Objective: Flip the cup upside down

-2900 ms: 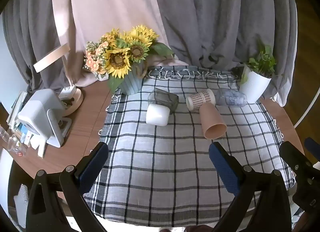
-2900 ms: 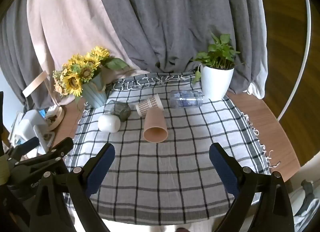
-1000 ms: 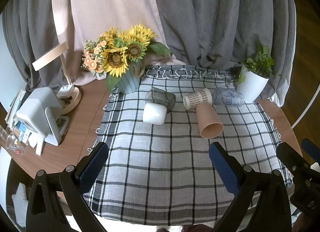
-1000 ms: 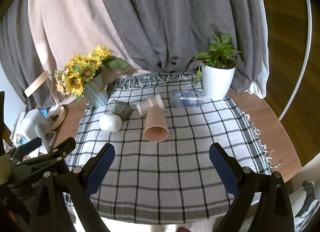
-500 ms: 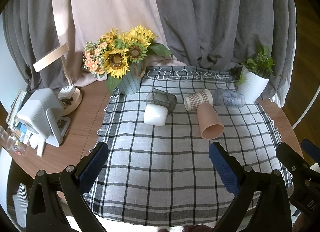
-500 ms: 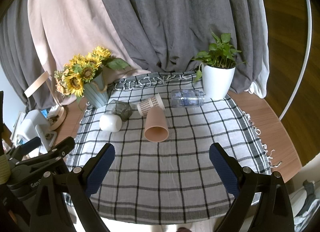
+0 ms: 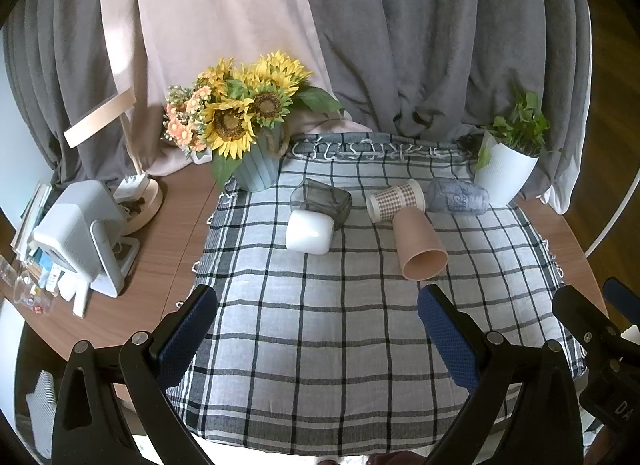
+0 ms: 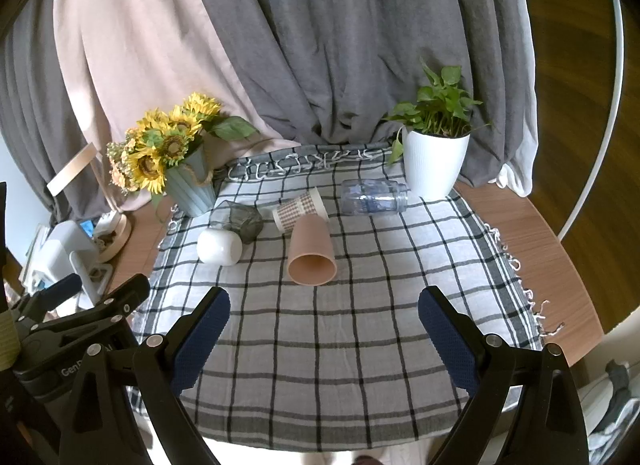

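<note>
Several cups lie on their sides on a checked cloth (image 7: 320, 325) (image 8: 320, 325). A tan cup (image 7: 418, 245) (image 8: 311, 251) lies with its mouth toward me. Behind it lie a checked paper cup (image 7: 396, 199) (image 8: 300, 209), a clear blue-tinted cup (image 7: 458, 197) (image 8: 374, 197), a smoky glass cup (image 7: 324, 201) (image 8: 240, 219) and a white cup (image 7: 310, 231) (image 8: 220, 247). My left gripper (image 7: 318, 329) is open and empty, above the cloth's near part. My right gripper (image 8: 324, 329) is open and empty, also short of the cups.
A sunflower pot (image 7: 252, 145) (image 8: 188, 181) stands at the back left, a white plant pot (image 7: 504, 173) (image 8: 434, 161) at the back right. A white device (image 7: 80, 233) and clutter sit on the wooden table (image 7: 168, 245) at left. Curtains hang behind.
Both views have shifted only slightly; the cups have not moved and both grippers have stayed open.
</note>
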Demonstrator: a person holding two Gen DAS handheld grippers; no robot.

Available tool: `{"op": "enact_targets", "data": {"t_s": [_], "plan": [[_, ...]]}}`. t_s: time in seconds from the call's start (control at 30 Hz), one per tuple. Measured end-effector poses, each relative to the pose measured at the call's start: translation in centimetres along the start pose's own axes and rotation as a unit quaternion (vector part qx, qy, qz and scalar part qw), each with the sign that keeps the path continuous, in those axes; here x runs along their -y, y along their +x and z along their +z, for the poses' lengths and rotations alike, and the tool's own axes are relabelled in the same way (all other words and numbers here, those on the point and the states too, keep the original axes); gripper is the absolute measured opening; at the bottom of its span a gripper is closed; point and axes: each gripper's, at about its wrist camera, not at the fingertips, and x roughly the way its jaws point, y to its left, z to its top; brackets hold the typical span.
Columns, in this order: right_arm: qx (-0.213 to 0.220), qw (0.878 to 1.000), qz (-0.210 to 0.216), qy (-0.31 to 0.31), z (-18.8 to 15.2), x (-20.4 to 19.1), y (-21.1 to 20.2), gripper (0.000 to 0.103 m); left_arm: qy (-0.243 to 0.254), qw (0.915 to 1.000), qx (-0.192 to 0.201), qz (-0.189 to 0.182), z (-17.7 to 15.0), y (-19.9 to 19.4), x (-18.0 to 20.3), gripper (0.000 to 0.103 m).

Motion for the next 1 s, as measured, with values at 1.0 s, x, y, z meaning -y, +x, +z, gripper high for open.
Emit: {"op": "enact_targets", "data": {"t_s": [1.0], "plan": [[-0.043, 0.995, 0.000, -0.085, 6.7, 5.1, 7.1, 0.095, -0.054, 0.9946, -0.044, 0.077, 3.6, 6.7, 8.0, 0.102]]}}
